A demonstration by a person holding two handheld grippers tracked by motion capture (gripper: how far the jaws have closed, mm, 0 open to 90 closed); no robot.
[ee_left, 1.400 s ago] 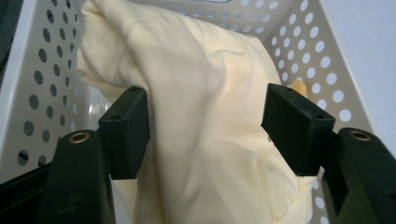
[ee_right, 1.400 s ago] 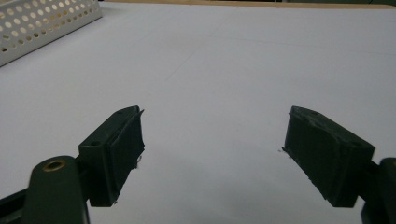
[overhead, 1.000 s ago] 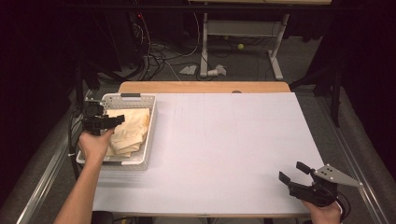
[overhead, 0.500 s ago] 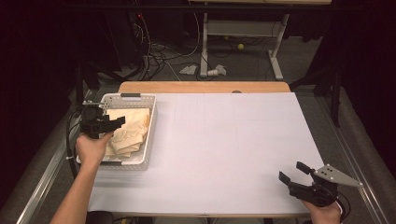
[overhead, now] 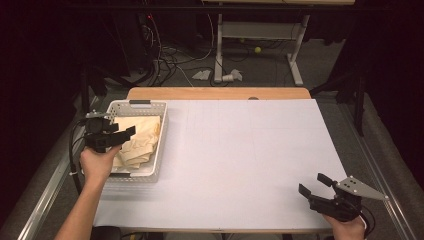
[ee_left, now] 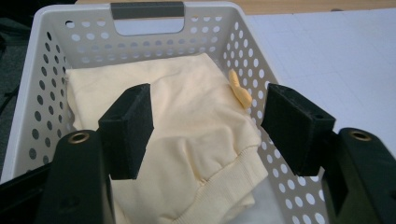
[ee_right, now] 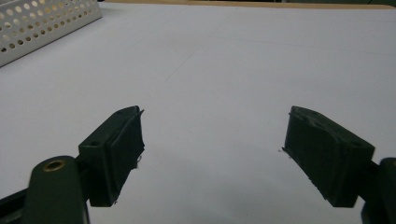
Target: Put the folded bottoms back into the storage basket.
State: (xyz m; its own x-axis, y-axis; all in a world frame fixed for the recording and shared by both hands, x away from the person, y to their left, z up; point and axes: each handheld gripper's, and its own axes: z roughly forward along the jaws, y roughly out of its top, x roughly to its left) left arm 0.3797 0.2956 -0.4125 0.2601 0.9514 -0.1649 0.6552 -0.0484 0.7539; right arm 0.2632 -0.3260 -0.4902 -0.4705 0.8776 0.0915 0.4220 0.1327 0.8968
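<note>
Item: pale yellow cloth (ee_left: 187, 140) in white basket (overhead: 159, 145), tabletop's left edge, directly beneath my left gripper (ee_left: 210, 130), jaws spread, nothing pinched; my right gripper (ee_right: 212, 154) spread, well apart.

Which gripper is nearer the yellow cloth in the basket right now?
Left. The left gripper hovers open right over the yellow cloth in the basket; the right gripper sits open at the table's near right corner.

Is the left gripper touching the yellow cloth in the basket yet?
Apart. In the left gripper view the left gripper hangs open above the yellow cloth in the basket; both pads are clear of the fabric.
</note>
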